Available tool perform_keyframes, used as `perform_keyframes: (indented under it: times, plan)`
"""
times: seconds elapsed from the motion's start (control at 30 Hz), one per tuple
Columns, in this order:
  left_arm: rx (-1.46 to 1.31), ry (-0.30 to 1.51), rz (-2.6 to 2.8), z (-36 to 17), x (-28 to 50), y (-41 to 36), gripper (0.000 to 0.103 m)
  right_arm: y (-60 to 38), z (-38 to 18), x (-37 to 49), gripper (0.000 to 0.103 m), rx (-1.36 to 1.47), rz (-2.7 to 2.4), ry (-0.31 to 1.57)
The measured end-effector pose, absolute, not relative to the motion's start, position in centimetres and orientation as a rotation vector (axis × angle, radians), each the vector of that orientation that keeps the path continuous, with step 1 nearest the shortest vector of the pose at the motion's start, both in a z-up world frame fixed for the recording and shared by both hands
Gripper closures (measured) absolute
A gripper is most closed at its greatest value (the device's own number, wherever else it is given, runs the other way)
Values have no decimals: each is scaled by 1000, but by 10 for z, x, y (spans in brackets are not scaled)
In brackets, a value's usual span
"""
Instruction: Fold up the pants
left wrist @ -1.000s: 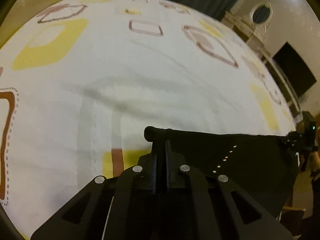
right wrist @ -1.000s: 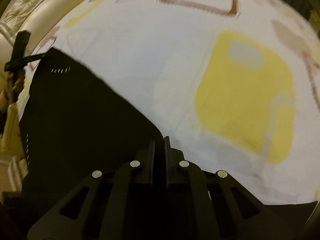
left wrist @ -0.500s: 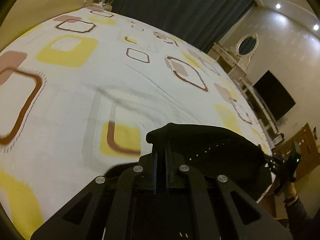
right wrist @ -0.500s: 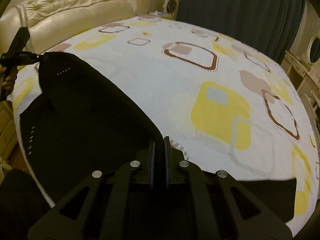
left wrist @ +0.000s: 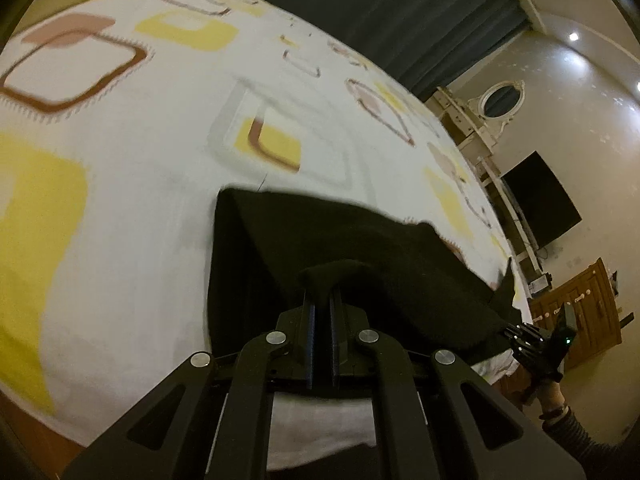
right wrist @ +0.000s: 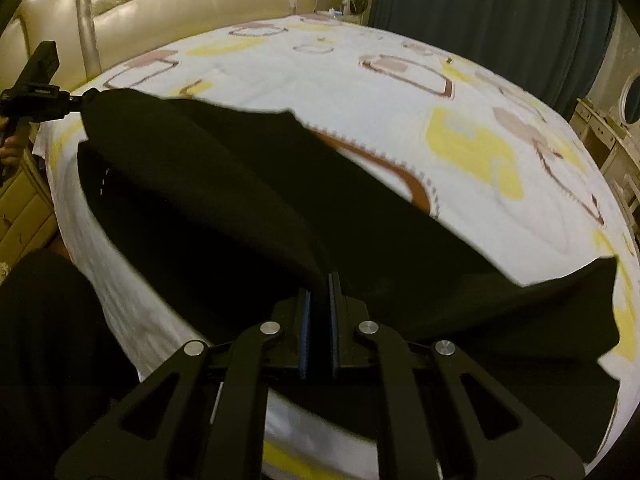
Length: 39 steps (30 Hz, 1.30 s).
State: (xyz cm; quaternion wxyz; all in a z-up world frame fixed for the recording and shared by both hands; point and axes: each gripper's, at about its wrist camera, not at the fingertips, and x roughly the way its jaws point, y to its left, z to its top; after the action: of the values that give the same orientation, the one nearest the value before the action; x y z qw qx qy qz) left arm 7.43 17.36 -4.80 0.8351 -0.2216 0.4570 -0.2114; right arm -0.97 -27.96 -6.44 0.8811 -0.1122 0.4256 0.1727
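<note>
Black pants (right wrist: 248,208) lie across the near edge of a bed, one edge lifted off the sheet and stretched between my two grippers. My left gripper (left wrist: 322,284) is shut on a bunched corner of the pants (left wrist: 360,248); it shows at the far left in the right wrist view (right wrist: 78,98). My right gripper (right wrist: 320,280) is shut on the other corner of that edge; it shows at the lower right in the left wrist view (left wrist: 516,332). The lower layer of the pants stays flat on the bed.
The bed (right wrist: 360,92) has a white sheet with yellow and brown squares. A cream padded headboard (right wrist: 180,4) stands at the far left. Dark curtains (left wrist: 400,20), a white dresser with an oval mirror (left wrist: 496,100), a black screen (left wrist: 540,200) and a wooden cabinet (left wrist: 580,312) line the room.
Both grippers have lifted and pulled back toward the near edge of the bed with the pants' edge in them. The raised cloth now hangs slack over the lower layer.
</note>
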Motion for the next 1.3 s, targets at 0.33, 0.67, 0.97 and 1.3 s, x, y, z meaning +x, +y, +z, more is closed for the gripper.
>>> perform_keyframes:
  times: [0.33, 0.67, 0.97, 1.3]
  plan:
    - [-590, 1063, -401, -85, 60, 187, 90, -274, -79, -28, 90, -234, 330, 905]
    - [-813, 1000, -377, -81, 14, 199, 59, -310, -58, -37, 57, 106, 355, 917]
    - [-734, 1012, -305, -86, 31, 174, 53, -348, -66, -40, 55, 399, 331, 947]
    - [-590, 1057, -189, -95, 40, 166, 82, -401, -79, -48, 50, 575, 208, 941]
